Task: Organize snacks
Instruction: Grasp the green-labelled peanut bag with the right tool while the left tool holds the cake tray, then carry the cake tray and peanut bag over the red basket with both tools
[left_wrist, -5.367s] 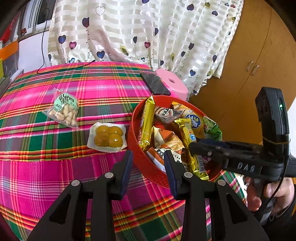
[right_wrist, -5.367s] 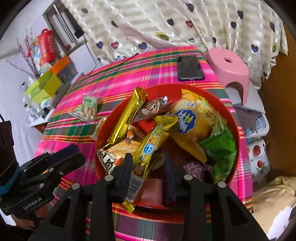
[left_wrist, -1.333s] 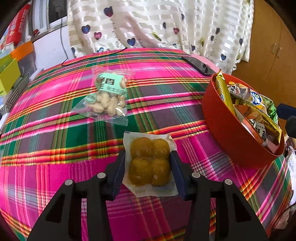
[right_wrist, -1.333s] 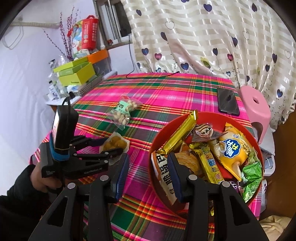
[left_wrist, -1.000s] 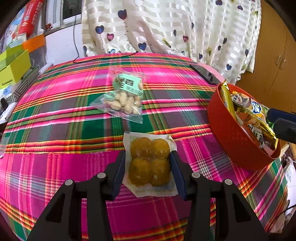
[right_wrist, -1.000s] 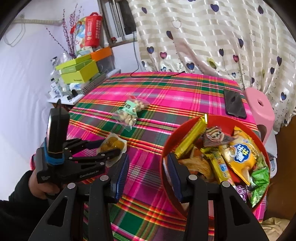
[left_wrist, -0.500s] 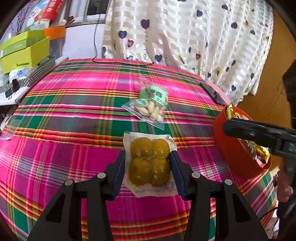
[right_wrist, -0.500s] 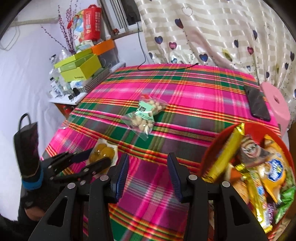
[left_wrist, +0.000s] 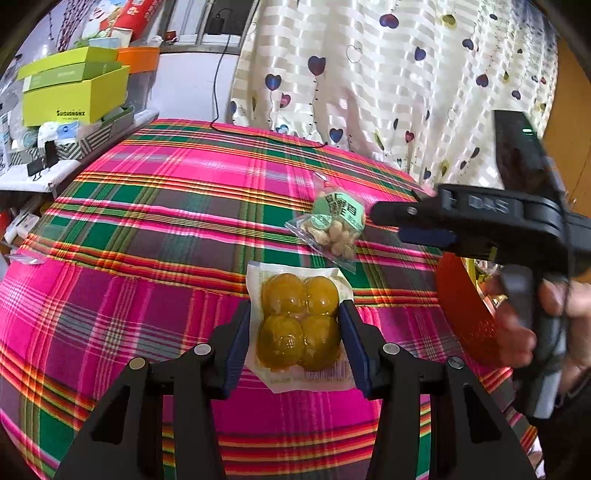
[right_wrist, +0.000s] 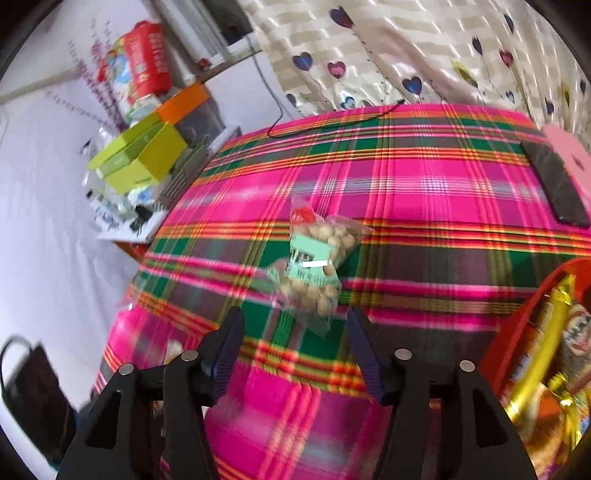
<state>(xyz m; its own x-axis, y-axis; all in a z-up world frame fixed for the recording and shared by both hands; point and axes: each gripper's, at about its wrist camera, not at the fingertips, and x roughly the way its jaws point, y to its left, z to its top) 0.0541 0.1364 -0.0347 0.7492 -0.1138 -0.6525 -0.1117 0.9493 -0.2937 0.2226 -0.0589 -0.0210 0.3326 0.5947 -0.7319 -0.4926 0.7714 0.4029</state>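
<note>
Your left tongs (left_wrist: 293, 328) gripped the yolk pack (left_wrist: 299, 325); right tongs (right_wrist: 295, 343) gaped wide, empty, near the peanut bag (right_wrist: 314, 266).

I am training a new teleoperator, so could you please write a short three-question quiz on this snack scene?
1. True or false: the left claw grips the yolk pack.
2. The right claw points at: A) phone B) peanut bag C) red bowl
3. What covers the table?

Key: 1 true. 2 B. 3 A plaid cloth.
</note>
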